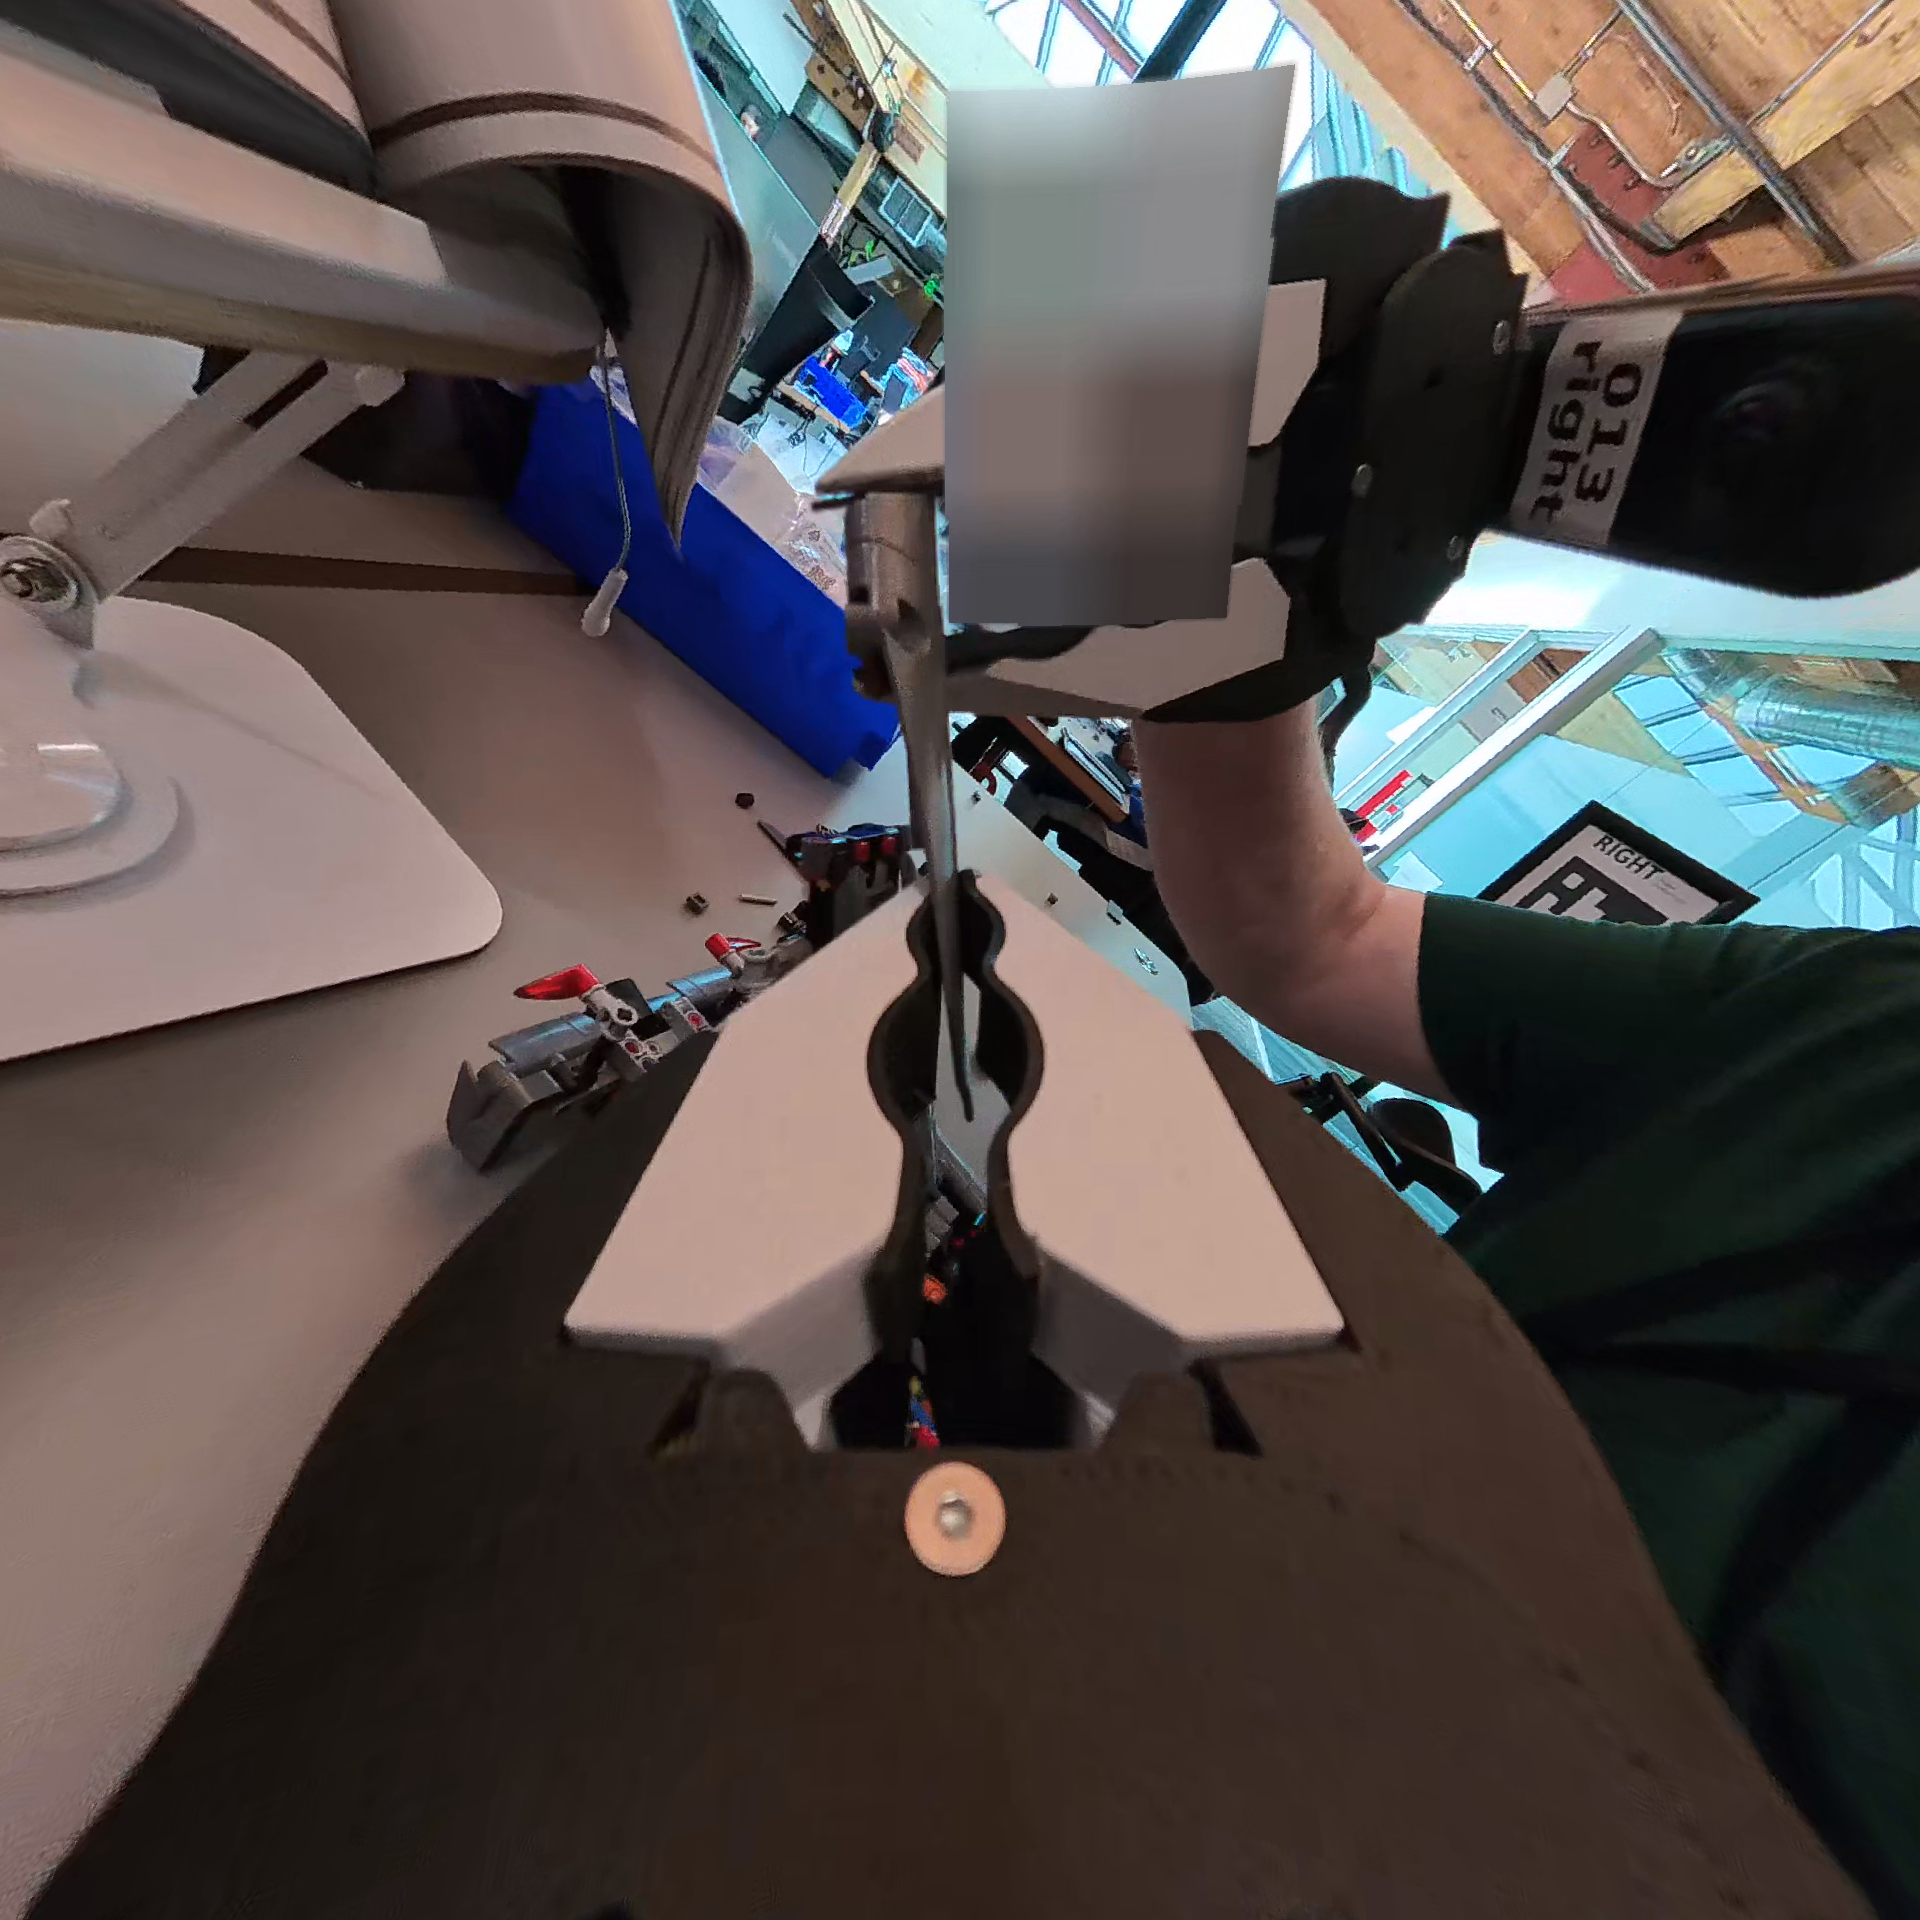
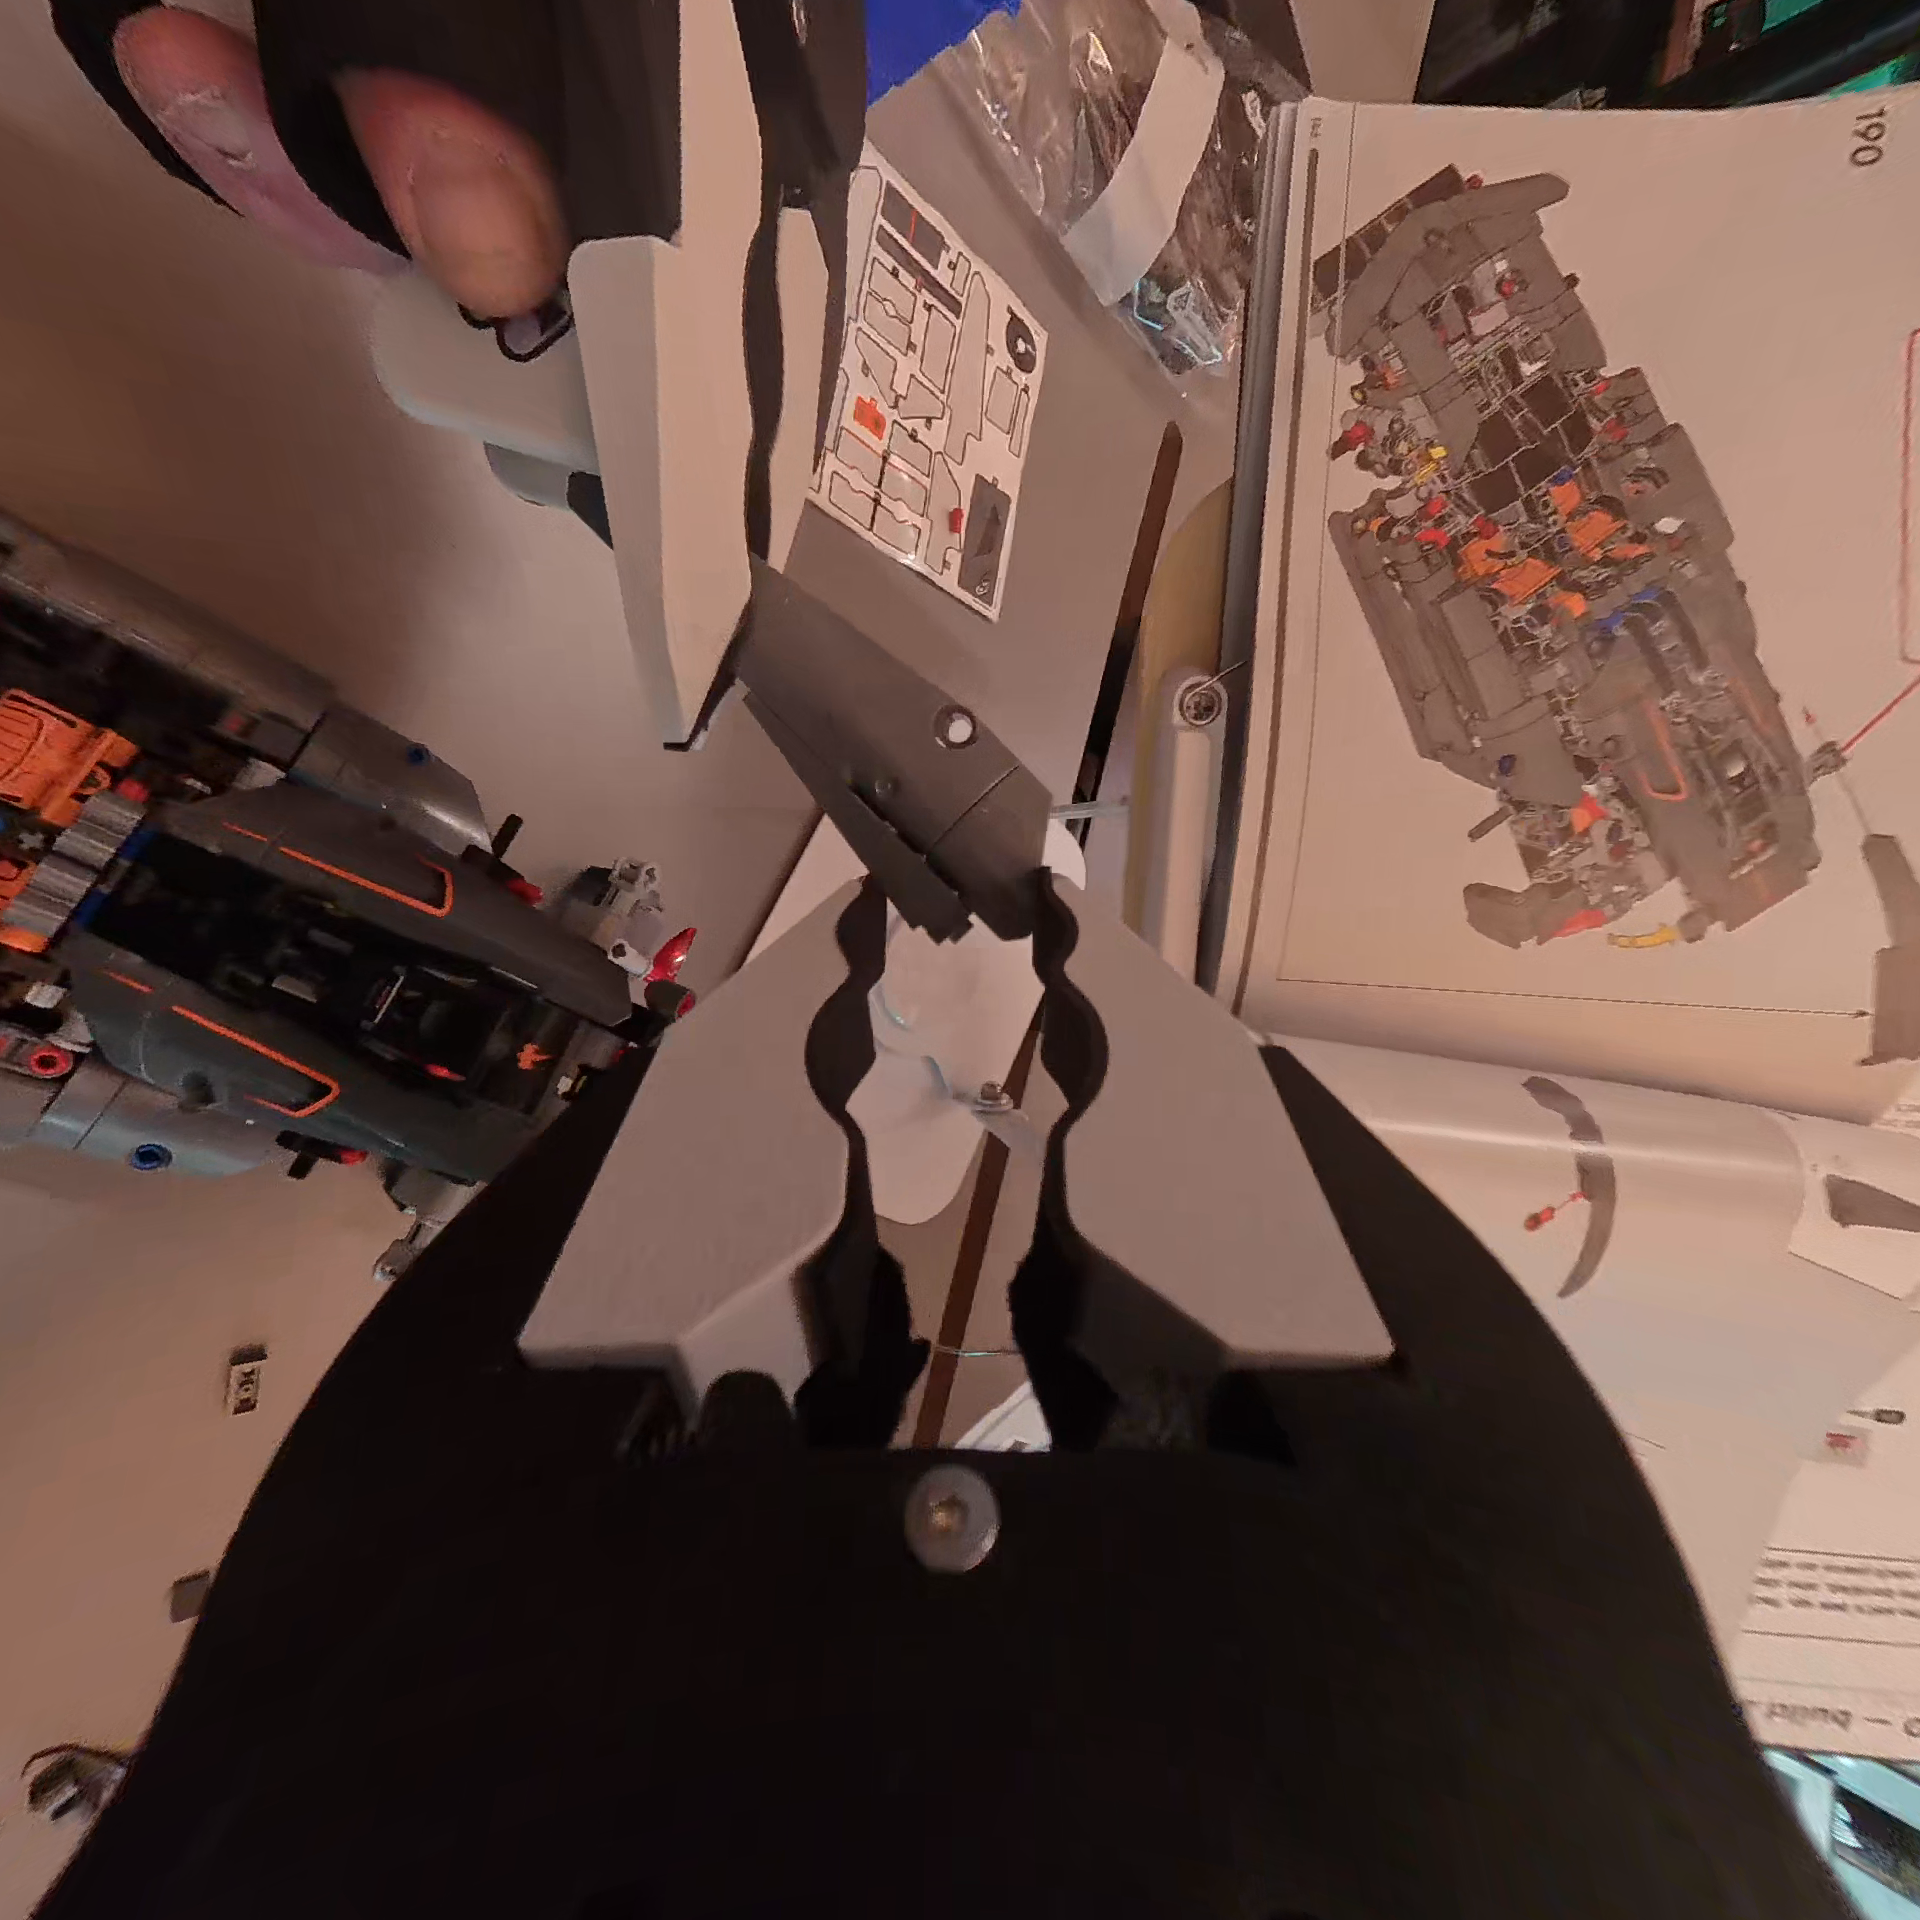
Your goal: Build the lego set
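A dark grey Lego panel is held in the air between both grippers. My right gripper is shut on its near end. My left gripper comes in from the upper left and is shut on its far end. In the left wrist view the panel shows edge-on as a thin grey blade running from my left gripper up to the right gripper. The part-built dark grey model with orange lines lies on the table at the left; its end also shows in the left wrist view.
An open instruction book rests on a white stand to the right. A sticker sheet and clear bags of parts lie behind the panel. A blue bin stands at the back. Small loose pieces lie on the table. Some 6 cm of space lies between my two pairs of fingers.
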### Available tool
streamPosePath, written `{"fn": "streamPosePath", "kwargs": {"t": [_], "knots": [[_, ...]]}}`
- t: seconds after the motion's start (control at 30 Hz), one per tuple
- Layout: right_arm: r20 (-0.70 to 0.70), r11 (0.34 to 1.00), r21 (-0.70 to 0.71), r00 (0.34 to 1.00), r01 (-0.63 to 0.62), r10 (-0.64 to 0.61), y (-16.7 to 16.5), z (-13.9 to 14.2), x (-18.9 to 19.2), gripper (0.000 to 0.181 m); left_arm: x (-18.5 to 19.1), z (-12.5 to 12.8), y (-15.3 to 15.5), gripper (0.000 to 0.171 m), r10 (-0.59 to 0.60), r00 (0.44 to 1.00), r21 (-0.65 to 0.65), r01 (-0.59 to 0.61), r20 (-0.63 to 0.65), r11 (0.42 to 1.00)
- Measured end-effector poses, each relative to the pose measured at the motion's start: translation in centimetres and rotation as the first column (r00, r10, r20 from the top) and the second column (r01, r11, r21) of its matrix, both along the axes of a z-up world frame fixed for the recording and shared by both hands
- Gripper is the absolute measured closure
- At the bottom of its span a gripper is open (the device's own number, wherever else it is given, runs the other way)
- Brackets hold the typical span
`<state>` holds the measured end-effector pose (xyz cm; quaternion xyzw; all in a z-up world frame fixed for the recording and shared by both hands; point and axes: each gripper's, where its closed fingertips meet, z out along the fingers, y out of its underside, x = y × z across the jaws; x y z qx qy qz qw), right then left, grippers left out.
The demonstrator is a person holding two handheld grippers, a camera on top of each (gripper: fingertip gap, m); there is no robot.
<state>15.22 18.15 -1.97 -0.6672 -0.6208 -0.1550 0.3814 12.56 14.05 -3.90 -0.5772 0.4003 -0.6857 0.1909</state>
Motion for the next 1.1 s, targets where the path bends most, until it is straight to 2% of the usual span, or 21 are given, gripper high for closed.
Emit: {"fn": "streamPosePath", "kwargs": {"t": [0.1,0.23,0.33,0.4,0.47,0.57,0.63,0.7,0.8,0.9,1.1], "knots": [[-0.035,0.998,-0.063,0.999,0.008,-0.010,0.0,-0.6,0.2,0.155,0.2,-0.2,0.1,0.171,0.039,0.999,0.069,-0.038,-0.011,0.997],[-0.105,0.989,-0.147,0.994,0.023,-0.039,0.2,-0.8,0.6,0.156,0.0,0.2,0.5,0.152,0.107,0.994,0.161,-0.106,0.003,0.981],[-0.143,0.979,-0.205,0.989,0.018,-0.048,0.2,-0.9,0.9,0.156,-0.3,0.4,0.9,0.140,0.174,0.985,0.276,-0.172,0.016,0.946],[-0.171,0.960,-0.280,0.983,0.015,-0.065,-0.1,-1.2,1.0,0.156,-0.4,0.0,1.3,0.133,0.246,0.969,0.414,-0.226,0.003,0.882],[-0.179,0.927,-0.374,0.978,0.031,-0.105,-0.3,-1.9,1.4,0.156,-0.5,-0.2,1.7,0.130,0.314,0.950,0.563,-0.261,0.003,0.785],[-0.191,0.842,-0.537,0.966,0.046,-0.174,-0.9,-3.0,1.8,0.157,-0.3,-0.2,1.4,0.129,0.372,0.928,0.735,-0.262,0.014,0.626],[-0.188,0.779,-0.626,0.962,0.040,-0.201,-1.4,-3.6,1.9,0.157,0.0,-0.5,1.3,0.131,0.394,0.919,0.791,-0.238,-0.004,0.564],[-0.202,0.720,-0.694,0.955,0.018,-0.218,-1.9,-3.9,1.7,0.157,0.3,-0.9,1.0,0.133,0.391,0.920,0.798,-0.208,-0.037,0.565],[-0.204,0.676,-0.737,0.952,0.005,-0.229,-2.0,-4.0,1.7,0.157,0.5,-1.5,1.0,0.136,0.397,0.916,0.793,-0.196,-0.062,0.577],[-0.183,0.621,-0.784,0.955,0.003,-0.235,-2.4,-3.9,1.8,0.157,0.4,-1.4,0.9,0.151,0.390,0.919,0.767,-0.207,-0.061,0.608],[-0.139,0.507,-0.862,0.958,0.008,-0.252,-3.1,-3.7,1.9,0.158,0.3,-1.6,0.8,0.156,0.394,0.916,0.755,-0.202,-0.081,0.624]]}}
